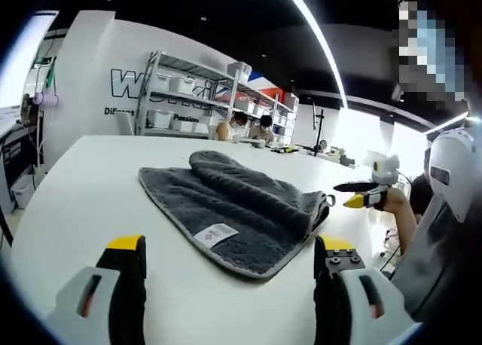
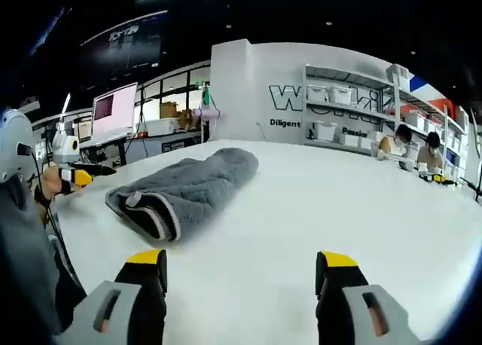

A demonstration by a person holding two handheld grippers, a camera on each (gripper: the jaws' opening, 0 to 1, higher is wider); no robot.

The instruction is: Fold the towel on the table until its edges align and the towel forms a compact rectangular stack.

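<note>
Lying folded on table (image 1: pixel 83 202): grey towel (image 1: pixel 233 202) | ahead of, clear of both tongs | left tongs (image 1: pixel 230 266) apart | right tongs (image 2: pixel 241 273) apart

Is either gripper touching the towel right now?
No: the left gripper is open, short of the towel, and the right gripper is open over bare table.

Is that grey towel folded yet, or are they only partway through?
Partway, it seems. The grey towel is already doubled over into layers on the white table, but its edges look rumpled and uneven rather than aligned. Nothing is in hand: the left gripper and right gripper both stand open, short of the towel. Left to do, probably: tidy the edges and fold again into a compact rectangle.
</note>
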